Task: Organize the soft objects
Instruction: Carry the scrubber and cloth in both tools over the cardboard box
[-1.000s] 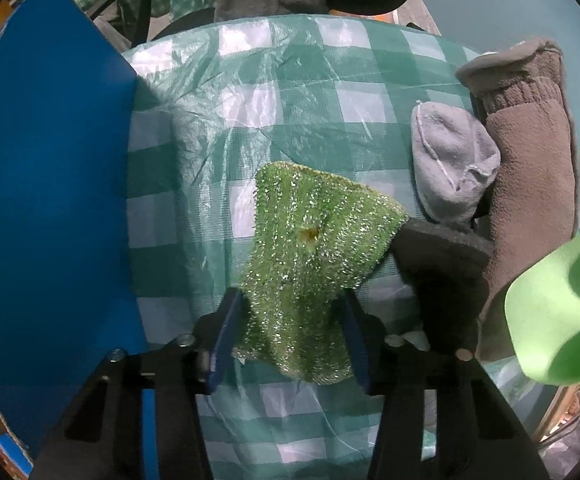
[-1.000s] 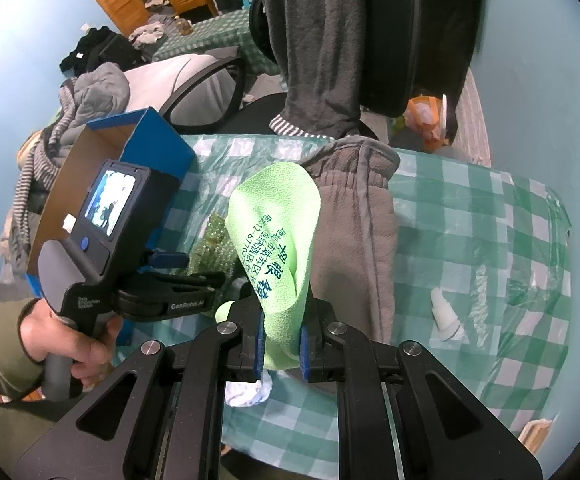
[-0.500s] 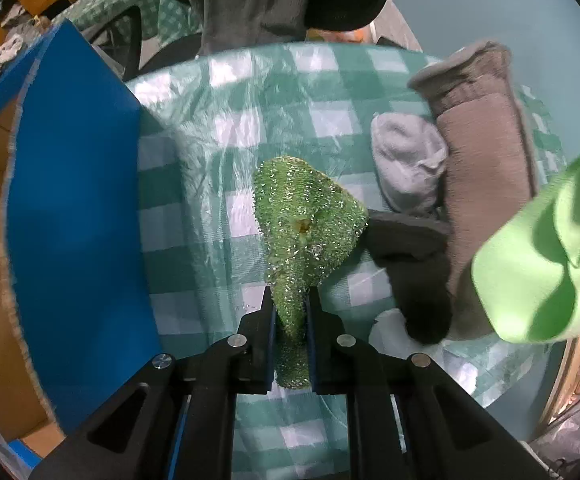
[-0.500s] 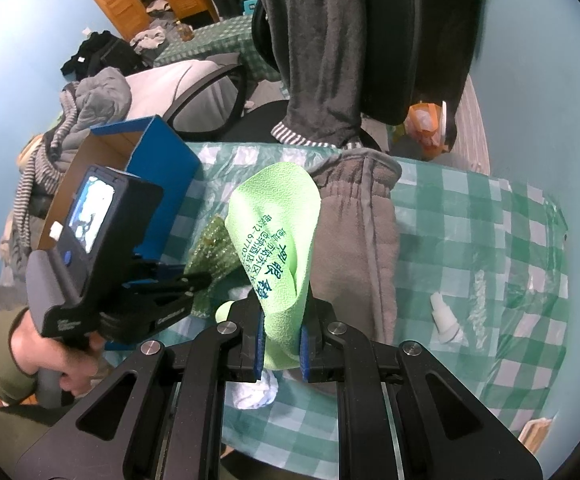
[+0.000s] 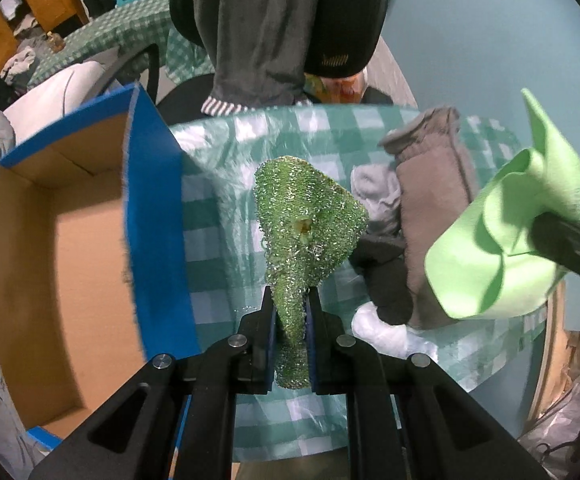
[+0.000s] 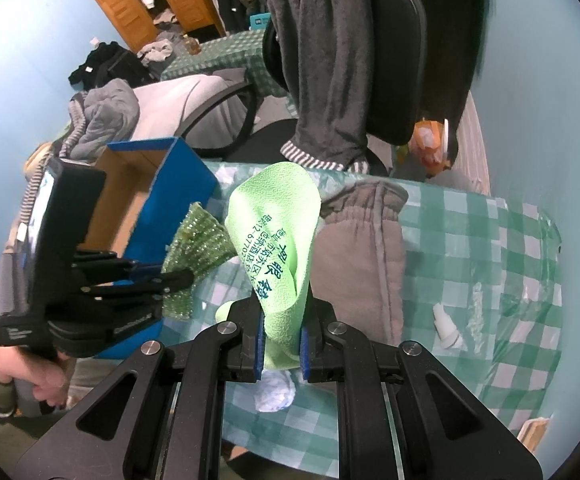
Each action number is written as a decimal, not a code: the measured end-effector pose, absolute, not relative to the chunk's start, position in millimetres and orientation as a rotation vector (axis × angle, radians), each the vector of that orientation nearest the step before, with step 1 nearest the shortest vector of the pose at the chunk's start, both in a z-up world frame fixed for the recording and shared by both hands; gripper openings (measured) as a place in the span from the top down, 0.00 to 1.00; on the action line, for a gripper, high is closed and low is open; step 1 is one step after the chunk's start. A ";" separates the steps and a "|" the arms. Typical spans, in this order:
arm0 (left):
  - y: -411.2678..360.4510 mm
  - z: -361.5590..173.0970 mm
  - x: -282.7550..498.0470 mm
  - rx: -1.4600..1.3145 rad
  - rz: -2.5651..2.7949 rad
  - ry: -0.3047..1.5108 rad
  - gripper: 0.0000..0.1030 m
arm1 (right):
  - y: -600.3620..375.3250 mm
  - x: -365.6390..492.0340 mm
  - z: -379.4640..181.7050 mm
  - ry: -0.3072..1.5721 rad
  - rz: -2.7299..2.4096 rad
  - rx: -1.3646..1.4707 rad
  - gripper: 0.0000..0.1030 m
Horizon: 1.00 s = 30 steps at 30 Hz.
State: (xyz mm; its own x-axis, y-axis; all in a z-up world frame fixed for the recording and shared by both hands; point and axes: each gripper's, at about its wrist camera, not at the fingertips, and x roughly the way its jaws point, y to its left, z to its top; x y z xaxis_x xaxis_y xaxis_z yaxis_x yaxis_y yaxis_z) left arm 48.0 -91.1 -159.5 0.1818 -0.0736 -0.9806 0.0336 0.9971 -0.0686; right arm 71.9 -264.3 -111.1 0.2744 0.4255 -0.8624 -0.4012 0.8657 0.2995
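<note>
My left gripper pinches the glittery green scrubber, lifted above the checked tablecloth beside the blue box. My right gripper clamps the lime cloth, held upright over the table.

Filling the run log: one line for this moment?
left gripper: shut on sparkly green scrubber | right gripper: shut on lime cloth | blue box: open

You are working in a room with pale blue walls. A table under a green-and-white checked cloth stands in front of you, and a black office chair with a dark grey garment draped over its back sits at its far edge. Wooden wardrobe doors stand far back on your left, near a second checked table and heaps of clothes.
</note>
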 end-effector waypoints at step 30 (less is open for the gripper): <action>-6.8 -86.5 8.2 -0.139 0.056 1.250 0.88 | -184.6 67.9 -59.6 1.082 0.700 -0.018 0.88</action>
State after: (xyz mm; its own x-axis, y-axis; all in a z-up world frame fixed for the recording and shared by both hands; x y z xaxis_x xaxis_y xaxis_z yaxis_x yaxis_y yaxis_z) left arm 8.2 -6.8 -86.5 0.3148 -0.0337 -0.9486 -0.1186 0.9902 -0.0745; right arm 67.9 -184.6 -59.6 0.2781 0.5132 -0.8120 -0.5299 0.7870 0.3159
